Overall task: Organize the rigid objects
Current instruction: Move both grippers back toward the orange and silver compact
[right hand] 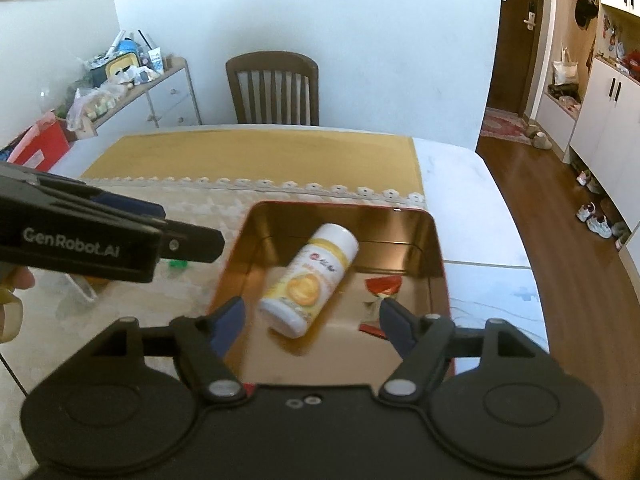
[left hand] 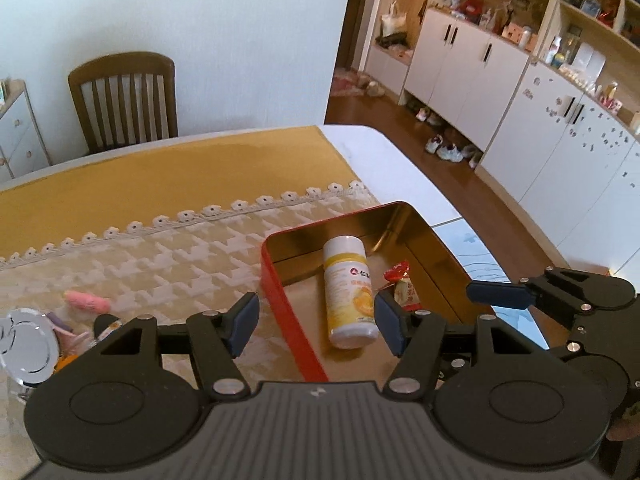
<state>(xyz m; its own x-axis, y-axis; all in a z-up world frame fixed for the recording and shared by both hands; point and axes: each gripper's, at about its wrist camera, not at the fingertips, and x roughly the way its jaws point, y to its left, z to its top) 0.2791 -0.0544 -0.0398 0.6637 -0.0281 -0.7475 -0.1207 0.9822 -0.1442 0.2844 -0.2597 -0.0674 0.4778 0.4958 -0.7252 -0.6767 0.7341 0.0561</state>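
Observation:
A red tin (left hand: pixel 294 324) with a gold inside stands open on the patterned tablecloth. In it lie a white bottle with a yellow label (left hand: pixel 348 292) on its side and a red-wrapped candy (left hand: pixel 402 280) to its right. My left gripper (left hand: pixel 318 324) hovers open above the tin's near left wall, with nothing between its pads. My right gripper (right hand: pixel 312 316) also stands open and empty above the tin (right hand: pixel 438 248), with the bottle (right hand: pixel 308 280) and candy (right hand: pixel 384 286) below it. One finger (left hand: pixel 496 294) of the right gripper shows over the tin's right side. The left gripper's fingers (right hand: pixel 192 245) reach in from the left.
Left of the tin lie a pink object (left hand: pixel 88 302), a silver round lid (left hand: pixel 26 344) and small clutter. A small green thing (right hand: pixel 178 264) sits by the tin. A wooden chair (right hand: pixel 274 88) stands behind the table. The table's white right edge (right hand: pixel 500 240) borders the floor.

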